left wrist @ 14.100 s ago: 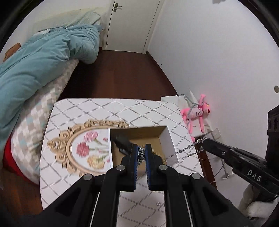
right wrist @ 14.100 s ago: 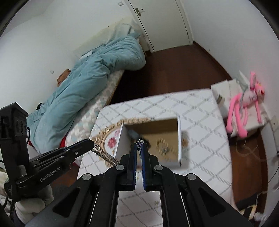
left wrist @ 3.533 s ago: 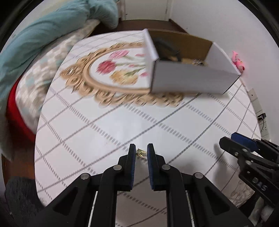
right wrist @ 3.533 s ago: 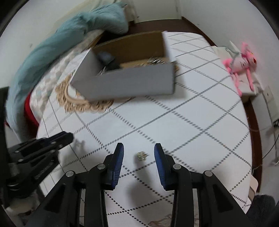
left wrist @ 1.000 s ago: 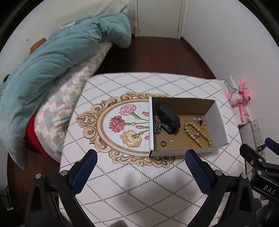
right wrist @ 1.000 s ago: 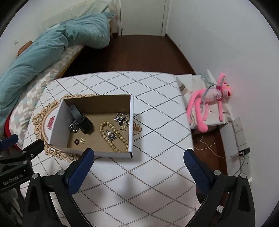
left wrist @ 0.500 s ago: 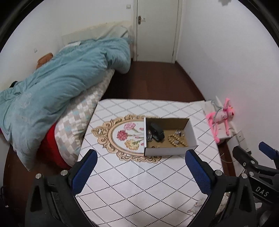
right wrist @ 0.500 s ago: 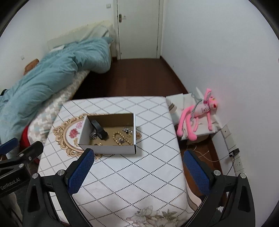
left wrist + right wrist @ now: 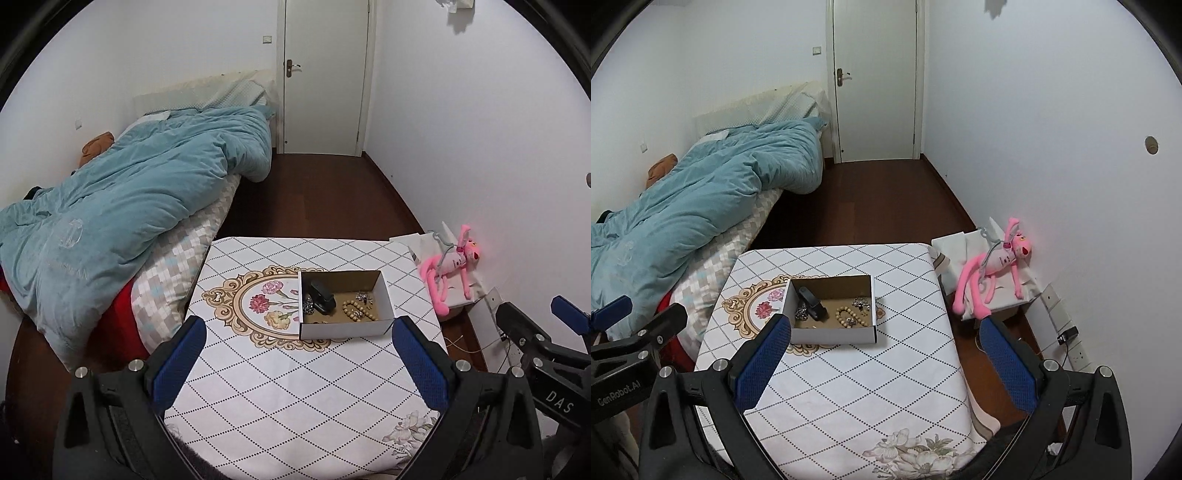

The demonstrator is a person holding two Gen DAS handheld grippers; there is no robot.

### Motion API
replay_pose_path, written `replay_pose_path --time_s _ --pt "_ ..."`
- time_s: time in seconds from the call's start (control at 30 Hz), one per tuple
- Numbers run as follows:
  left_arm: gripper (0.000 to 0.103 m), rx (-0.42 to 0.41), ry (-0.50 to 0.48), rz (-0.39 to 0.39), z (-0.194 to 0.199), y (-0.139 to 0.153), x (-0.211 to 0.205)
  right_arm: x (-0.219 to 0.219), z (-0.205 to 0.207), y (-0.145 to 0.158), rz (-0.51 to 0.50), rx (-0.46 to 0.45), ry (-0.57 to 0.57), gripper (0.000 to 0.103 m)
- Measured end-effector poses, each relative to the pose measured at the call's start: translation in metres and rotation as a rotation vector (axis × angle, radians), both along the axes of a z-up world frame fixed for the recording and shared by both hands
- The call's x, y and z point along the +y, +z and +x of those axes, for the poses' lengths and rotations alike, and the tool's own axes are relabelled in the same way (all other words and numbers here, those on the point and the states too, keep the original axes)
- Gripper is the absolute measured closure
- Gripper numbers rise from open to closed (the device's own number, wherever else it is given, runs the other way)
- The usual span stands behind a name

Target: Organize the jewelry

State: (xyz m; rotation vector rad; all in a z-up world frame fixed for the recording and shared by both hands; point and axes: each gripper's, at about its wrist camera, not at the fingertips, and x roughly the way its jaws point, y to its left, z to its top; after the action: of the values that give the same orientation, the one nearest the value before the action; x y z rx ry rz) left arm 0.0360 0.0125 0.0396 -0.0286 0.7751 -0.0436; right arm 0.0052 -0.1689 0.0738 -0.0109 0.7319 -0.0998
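Observation:
An open white cardboard box (image 9: 345,326) (image 9: 833,335) stands on the table and holds the jewelry: a bead bracelet (image 9: 357,309) (image 9: 846,316), a silver chain (image 9: 307,304) (image 9: 801,312), small silver pieces (image 9: 362,296) (image 9: 860,303) and a dark object (image 9: 322,295) (image 9: 812,303). My left gripper (image 9: 301,363) is wide open, high above and behind the box, with nothing between its fingers. My right gripper (image 9: 886,360) is wide open too, equally far back and empty. Each gripper shows at the other view's edge.
The table (image 9: 295,387) (image 9: 849,387) has a white diamond-pattern cloth with a floral medallion. A bed with a teal duvet (image 9: 122,192) lies to the left. A pink plush toy (image 9: 993,266) sits on a low stand by the right wall, with a door (image 9: 875,81) beyond.
Both grippers have pulled up and back from the table, so the box looks much smaller. They stay wide open and empty.

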Motion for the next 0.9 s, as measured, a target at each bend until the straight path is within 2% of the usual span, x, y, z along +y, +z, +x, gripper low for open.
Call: replay_pose_path --time_s 0.37,0.63,0.9 --pt "0.000 0.061 0.026 0.013 0.016 -0.006 -0.002 -0.002 0.005 0.001 0.018 0.033 -0.008 0.000" --pt "0.000 0.120 0.044 0.027 0.044 -0.022 -0.004 -0.007 0.038 -0.007 -0.003 0.066 -0.015 0.000" --pt "0.000 0.164 0.045 0.038 0.071 -0.035 -0.008 -0.007 0.075 -0.028 -0.016 0.118 -0.016 0.000"
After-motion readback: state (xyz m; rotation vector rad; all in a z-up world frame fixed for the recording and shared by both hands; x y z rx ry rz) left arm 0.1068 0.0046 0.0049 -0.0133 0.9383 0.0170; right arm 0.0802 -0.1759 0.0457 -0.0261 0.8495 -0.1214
